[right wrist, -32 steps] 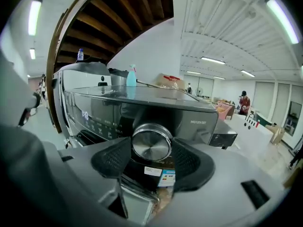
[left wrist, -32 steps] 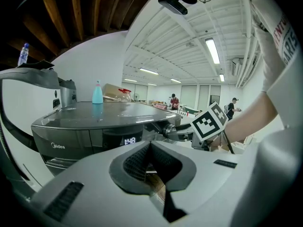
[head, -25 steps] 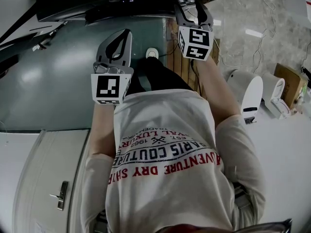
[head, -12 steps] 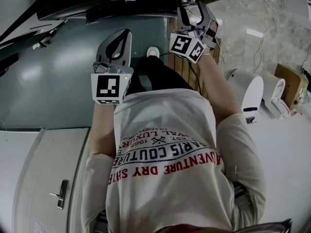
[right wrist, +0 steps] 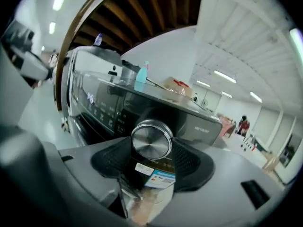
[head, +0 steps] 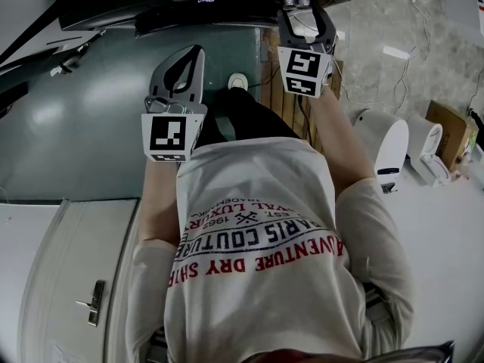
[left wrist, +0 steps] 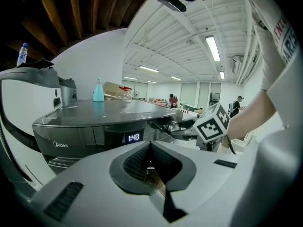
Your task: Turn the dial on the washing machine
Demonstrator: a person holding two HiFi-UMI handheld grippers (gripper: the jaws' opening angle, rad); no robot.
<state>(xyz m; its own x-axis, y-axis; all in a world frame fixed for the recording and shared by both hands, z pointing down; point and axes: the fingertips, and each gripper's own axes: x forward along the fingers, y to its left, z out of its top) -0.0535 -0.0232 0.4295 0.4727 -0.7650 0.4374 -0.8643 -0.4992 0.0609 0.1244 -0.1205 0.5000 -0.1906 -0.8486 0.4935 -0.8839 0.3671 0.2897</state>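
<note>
The grey washing machine stands in front of me, its dark control panel showing a lit display. The round silver dial sits at the panel's right end. My right gripper is on it: the dial lies between both black pads, which touch its sides, and the jaws are closing. In the left gripper view the dial shows with the right gripper's marker cube beside it. My left gripper hovers over the machine's top, shut and holding nothing.
A blue bottle stands on the machine's top. A wooden slatted panel is right of the machine. White appliances and a cardboard box sit on the floor at right. A white door with a handle lies lower left.
The right gripper twisted on the dial, its marker cube tilting left half a second ago, then swung back to level. The left gripper has not moved.
</note>
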